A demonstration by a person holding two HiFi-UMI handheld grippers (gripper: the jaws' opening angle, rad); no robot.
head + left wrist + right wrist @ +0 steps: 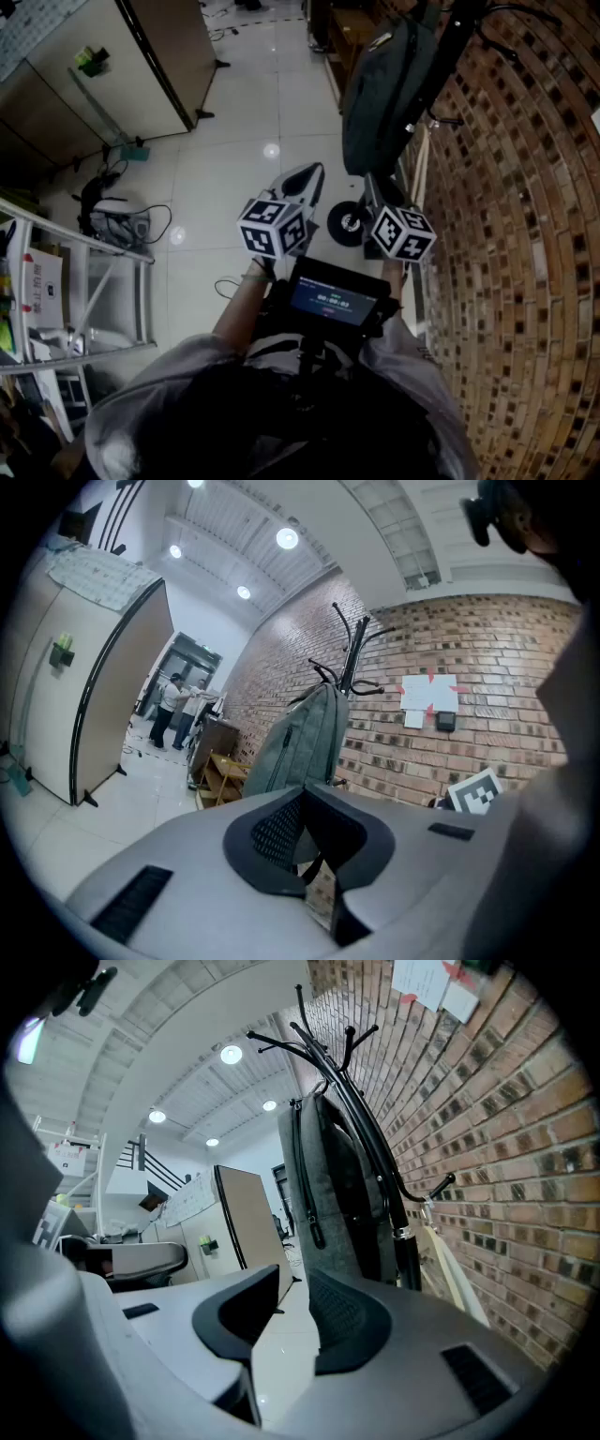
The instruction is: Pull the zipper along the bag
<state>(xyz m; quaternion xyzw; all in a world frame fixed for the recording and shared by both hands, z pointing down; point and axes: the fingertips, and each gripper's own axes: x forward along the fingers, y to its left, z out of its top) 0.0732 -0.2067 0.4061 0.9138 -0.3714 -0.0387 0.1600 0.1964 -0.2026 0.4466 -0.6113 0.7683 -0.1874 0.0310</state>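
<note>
A grey backpack [384,89] hangs upright on a black coat rack [469,28] against the brick wall. A dark zipper line [286,738] runs down the side of the bag [305,733]. In the right gripper view the bag [323,1176] fills the middle, with a zipper pull [317,1237] dangling from its front. Both grippers are held level in front of the bag, short of it and touching nothing. My left gripper [305,789] [305,183] has its tips together with nothing between them. My right gripper [295,1274] [373,192] stands open, with floor showing through the gap.
The brick wall [525,234] runs along the right. A low wooden shelf [220,775] stands beside the rack's foot, near a small wheel [349,223]. A tall partition board [159,66] and a metal rack [84,281] stand to the left. Two people [178,710] are far down the room.
</note>
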